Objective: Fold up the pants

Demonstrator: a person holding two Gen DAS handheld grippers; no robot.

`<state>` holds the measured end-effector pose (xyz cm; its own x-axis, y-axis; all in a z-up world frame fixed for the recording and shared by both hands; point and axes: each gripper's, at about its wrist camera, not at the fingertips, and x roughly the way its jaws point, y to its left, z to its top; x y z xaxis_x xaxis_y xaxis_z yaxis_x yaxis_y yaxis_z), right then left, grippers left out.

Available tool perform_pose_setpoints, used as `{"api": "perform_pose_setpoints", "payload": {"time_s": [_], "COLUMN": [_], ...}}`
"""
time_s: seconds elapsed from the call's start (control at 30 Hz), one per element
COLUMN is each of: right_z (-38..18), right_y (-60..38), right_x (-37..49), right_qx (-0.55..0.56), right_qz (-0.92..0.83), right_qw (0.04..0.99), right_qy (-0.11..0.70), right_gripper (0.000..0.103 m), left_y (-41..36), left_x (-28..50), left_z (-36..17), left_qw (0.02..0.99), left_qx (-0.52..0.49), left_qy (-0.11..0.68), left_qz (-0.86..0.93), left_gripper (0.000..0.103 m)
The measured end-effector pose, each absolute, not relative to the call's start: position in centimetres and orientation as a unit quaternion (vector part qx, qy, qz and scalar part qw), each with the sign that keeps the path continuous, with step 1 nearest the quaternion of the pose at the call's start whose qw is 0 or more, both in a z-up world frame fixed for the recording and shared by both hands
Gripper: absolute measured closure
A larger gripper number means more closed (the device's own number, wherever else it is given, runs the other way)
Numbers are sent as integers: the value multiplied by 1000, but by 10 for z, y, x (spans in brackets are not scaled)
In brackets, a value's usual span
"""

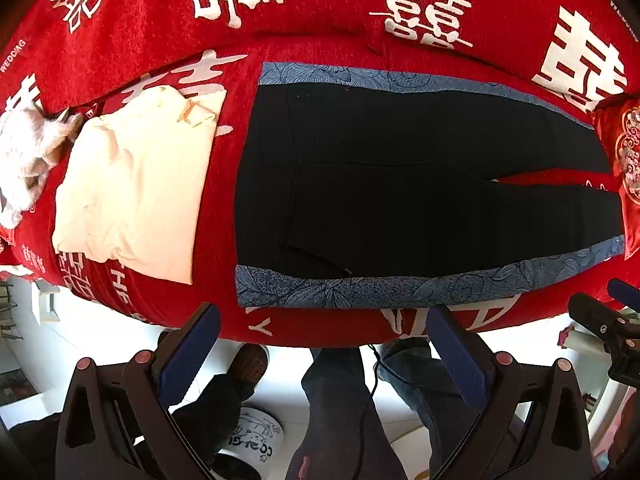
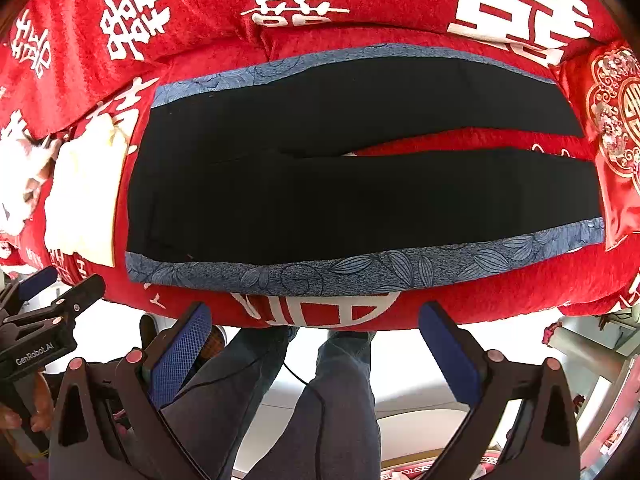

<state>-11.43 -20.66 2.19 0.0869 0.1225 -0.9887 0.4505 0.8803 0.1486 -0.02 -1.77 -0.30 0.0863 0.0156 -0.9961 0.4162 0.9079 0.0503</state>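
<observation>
Black pants point(image 1: 400, 184) with blue floral side stripes lie flat on the red bed, waistband to the left and legs to the right, the legs slightly apart. They also show in the right wrist view point(image 2: 340, 184). My left gripper point(image 1: 324, 328) is open and empty, held above the near bed edge in front of the pants' near stripe. My right gripper point(image 2: 316, 328) is open and empty, also just off the near edge. Neither touches the pants.
A folded cream garment point(image 1: 136, 184) lies left of the pants, with a white fluffy item point(image 1: 28, 152) beyond it. A red embroidered cushion point(image 2: 612, 128) sits at the leg ends. The red bedspread point(image 1: 320, 20) extends behind. The person's legs point(image 2: 332, 400) and the floor are below.
</observation>
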Motion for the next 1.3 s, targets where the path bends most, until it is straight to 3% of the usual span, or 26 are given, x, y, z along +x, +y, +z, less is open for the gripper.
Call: {"api": "perform_pose_setpoints", "payload": {"time_s": [1.3], "right_z": [9], "right_y": [-221], "right_x": [-129], "right_qx": [213], "right_qz": [-102], "right_qw": [707], "right_qy": [667], "right_gripper": [0], "left_y": [-25], "left_x": [-16], "left_z": [-9], "left_qw": [733], "left_qx": [160], "left_qy": [654], "left_qz": [-93], "left_gripper": [0]}}
